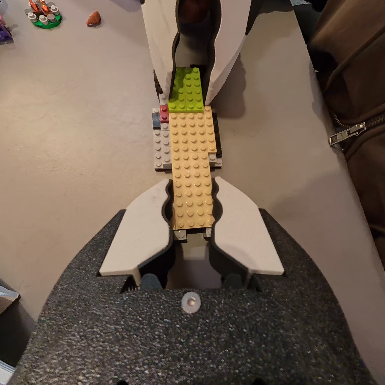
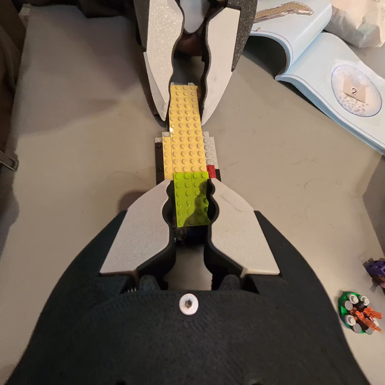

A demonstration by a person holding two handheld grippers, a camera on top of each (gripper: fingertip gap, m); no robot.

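Observation:
A long brick assembly lies on the beige table (image 1: 83, 125). It has tan plates (image 1: 191, 166) on top, lime green plates (image 1: 187, 91) at one end, and grey (image 1: 161, 145), red (image 1: 164, 116) and black bricks along its sides. My left gripper (image 1: 192, 180) is shut on the tan end, with both pads against the plate's sides. My right gripper (image 2: 189, 181) is shut on the lime green end (image 2: 187, 200). The two grippers face each other along the assembly. The right gripper also shows in the left wrist view (image 1: 187, 100), and the left gripper in the right wrist view (image 2: 183, 120).
A round green piece with grey studs and orange parts (image 1: 44, 17) and a small brown piece (image 1: 94, 18) lie far left. An open light-blue booklet (image 2: 333, 87) and a purple piece (image 2: 375, 270) lie to the right. A brown zipped jacket (image 1: 354, 104) is at the table edge. My hands' fingertips stand some 7 cm from each other.

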